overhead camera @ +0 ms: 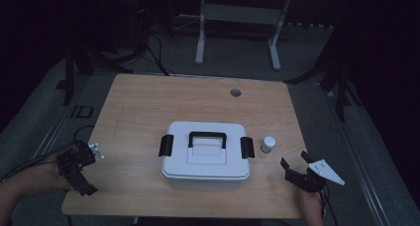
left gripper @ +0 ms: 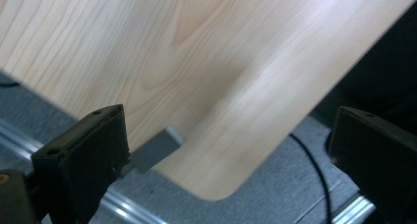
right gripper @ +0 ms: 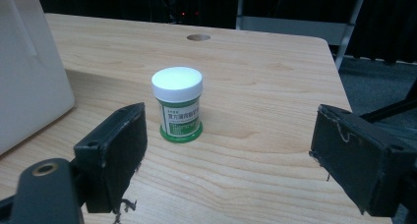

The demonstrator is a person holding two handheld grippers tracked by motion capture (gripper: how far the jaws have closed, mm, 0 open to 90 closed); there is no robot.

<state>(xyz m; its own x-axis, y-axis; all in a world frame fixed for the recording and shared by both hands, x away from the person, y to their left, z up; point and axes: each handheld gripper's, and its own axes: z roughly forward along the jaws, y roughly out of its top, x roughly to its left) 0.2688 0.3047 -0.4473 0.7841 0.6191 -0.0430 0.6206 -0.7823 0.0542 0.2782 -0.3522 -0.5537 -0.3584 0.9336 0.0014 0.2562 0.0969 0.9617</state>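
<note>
Facing a small white-capped jar (right gripper: 177, 105) standing upright on the tabletop (overhead camera: 148, 102), the right gripper (overhead camera: 296, 170) is hovering with jaws spread wide; the jar is sitting just ahead, slightly left of centre, beside a white lidded box (overhead camera: 206, 149). The left gripper (overhead camera: 79, 166), jaws also spread, is waiting farther off at the tabletop's corner. The label's print is too small to read.

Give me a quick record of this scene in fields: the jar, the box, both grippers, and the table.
jar: small green jar with white cap, upright, right of the box, untouched
box: white box, lid on, black handle flat, at mid-table
right gripper: open, aimed at the jar, short of it
left gripper: open, over the table's near left corner
table: light wood
</note>
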